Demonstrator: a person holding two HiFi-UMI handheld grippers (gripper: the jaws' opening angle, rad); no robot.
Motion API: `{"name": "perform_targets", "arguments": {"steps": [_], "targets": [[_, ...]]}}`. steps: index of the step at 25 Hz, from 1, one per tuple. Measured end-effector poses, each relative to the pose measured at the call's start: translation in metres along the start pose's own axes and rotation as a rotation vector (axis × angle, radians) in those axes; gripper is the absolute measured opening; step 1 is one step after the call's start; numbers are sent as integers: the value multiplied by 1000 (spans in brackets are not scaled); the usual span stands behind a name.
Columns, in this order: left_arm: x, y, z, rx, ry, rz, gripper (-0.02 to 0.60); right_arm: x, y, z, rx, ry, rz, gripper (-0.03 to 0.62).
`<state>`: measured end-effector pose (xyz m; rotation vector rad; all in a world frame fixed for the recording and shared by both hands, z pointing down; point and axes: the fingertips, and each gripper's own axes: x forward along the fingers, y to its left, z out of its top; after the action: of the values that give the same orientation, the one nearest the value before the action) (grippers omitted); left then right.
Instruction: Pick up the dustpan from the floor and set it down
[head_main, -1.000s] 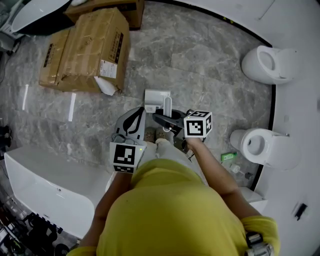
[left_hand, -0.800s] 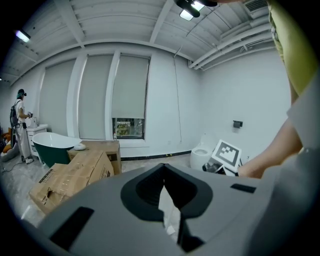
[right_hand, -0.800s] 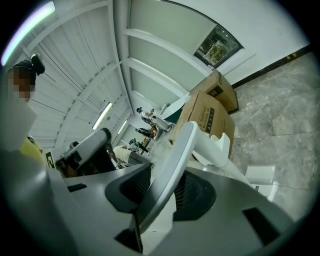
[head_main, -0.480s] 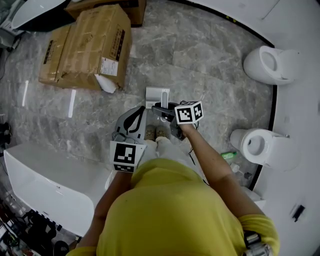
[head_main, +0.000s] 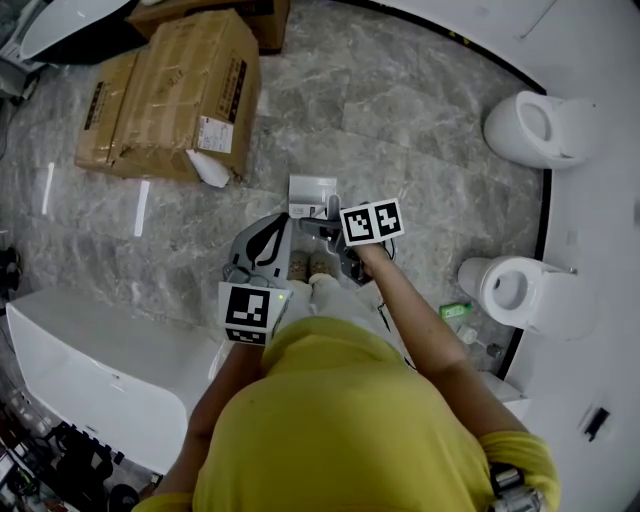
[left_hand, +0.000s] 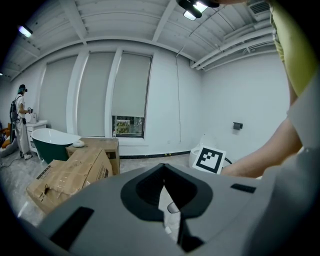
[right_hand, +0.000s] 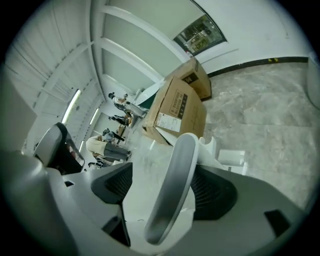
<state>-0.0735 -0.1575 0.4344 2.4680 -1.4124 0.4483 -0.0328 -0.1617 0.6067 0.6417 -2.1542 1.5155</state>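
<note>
Opened wide just now on the right hand-held gripper (right_hand: 165, 189), with the grey handle (right_hand: 176, 170) of the dustpan (head_main: 312, 192) standing loose between the spread jaws. Clenched on nothing on the left hand-held gripper (head_main: 281, 224), just beside it. Set down on the marble floor (head_main: 400, 120), just ahead of the shoes (head_main: 310, 265). Cardboard boxes (head_main: 170, 100) farther left, two toilets (head_main: 540, 128) along the right wall.

Nothing legible anywhere: white label (head_main: 214, 136) and dark side print on the boxes (head_main: 170, 95) too small to read, and only black-and-white square code patterns, without letters or numbers, on the left cube (head_main: 247, 311) and right cube (head_main: 371, 221).
</note>
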Motion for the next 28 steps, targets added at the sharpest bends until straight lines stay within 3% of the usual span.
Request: {"name": "perform_targets", "arguments": {"steps": [3, 6, 14, 15, 22, 28], "targets": [[1, -2, 1, 1, -5, -9, 2, -17, 1, 0, 32, -25, -73, 399], [3, -4, 3, 6, -14, -16, 2, -42, 2, 7, -21, -110, -170, 401], [-2, -15, 36, 28, -84, -22, 2, -133, 40, 57, -402, -474, -396, 35], [-4, -15, 44, 35, -102, -20, 2, -143, 50, 64, -446, -517, -414, 12], [-24, -6, 110, 60, -234, 37, 2, -212, 132, 104, -712, -790, -500, 11], [-45, 9, 160, 115, -340, 114, 2, -270, 197, 126, -844, -1004, -543, 11]]}}
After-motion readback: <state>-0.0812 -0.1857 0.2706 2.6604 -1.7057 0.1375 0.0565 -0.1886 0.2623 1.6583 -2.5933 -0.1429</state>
